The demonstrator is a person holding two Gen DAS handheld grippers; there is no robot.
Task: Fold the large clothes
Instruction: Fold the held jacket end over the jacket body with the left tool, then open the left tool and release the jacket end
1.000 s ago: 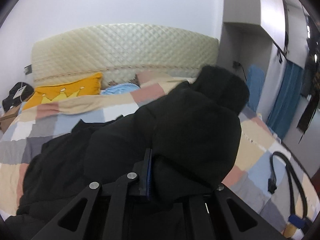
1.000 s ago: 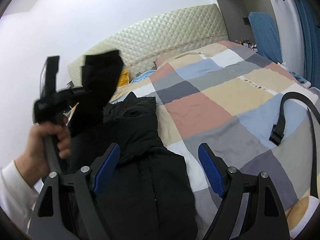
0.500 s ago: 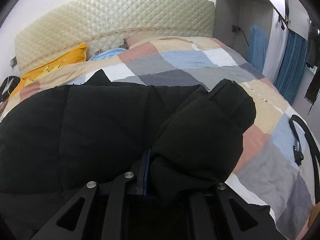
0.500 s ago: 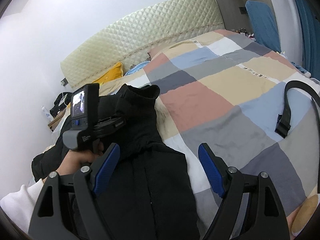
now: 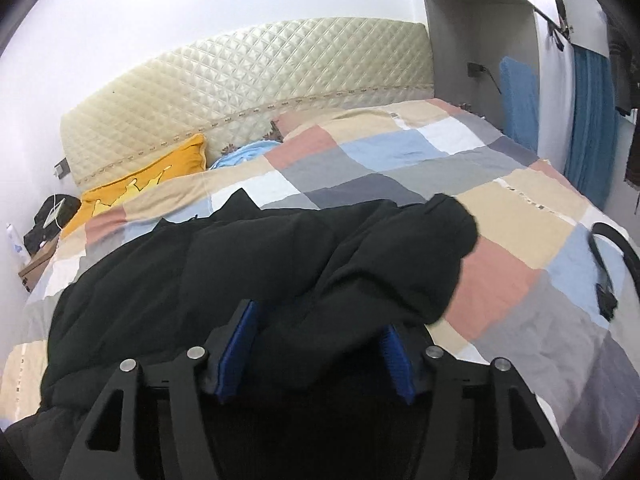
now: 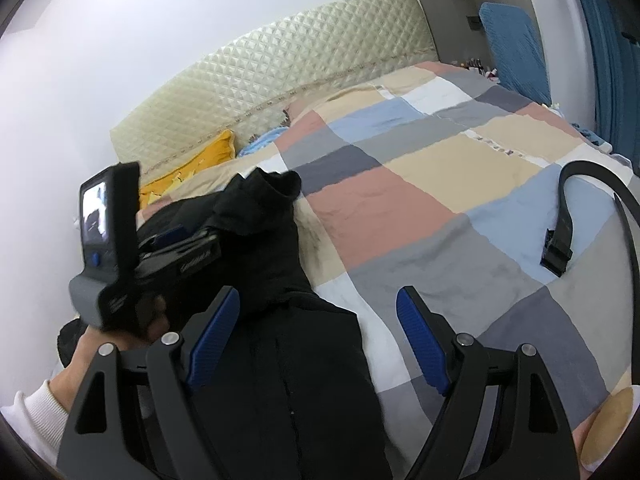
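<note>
Bed (image 5: pixel 400 168): a wide mattress under a patchwork cover, quilted headboard (image 5: pixel 248 80) at the far end, yellow pillow (image 5: pixel 140 188) against it.
Coat (image 5: pixel 240 264): a big black padded garment lying across the near left part of the bed, one sleeve (image 5: pixel 424 248) thrown over the body toward the right.
Strap (image 6: pixel 560 240): a black buckled band lying on the cover, well apart from the coat.
Left tongs (image 5: pixel 316 340): spread wide, blue pads either side of a fold of the sleeve, resting around it but not pinching.
Right tongs (image 6: pixel 320 332): spread, empty, hanging over the coat's near edge where it meets the cover.
Handling: I reckon it is bulky, soft and puffy, fairly light for its size, with a slick shell, so folds will spring back and slide.
Where to hold: my guess is the hem corners or shoulder seams, where the padding is thinner and stitched.
</note>
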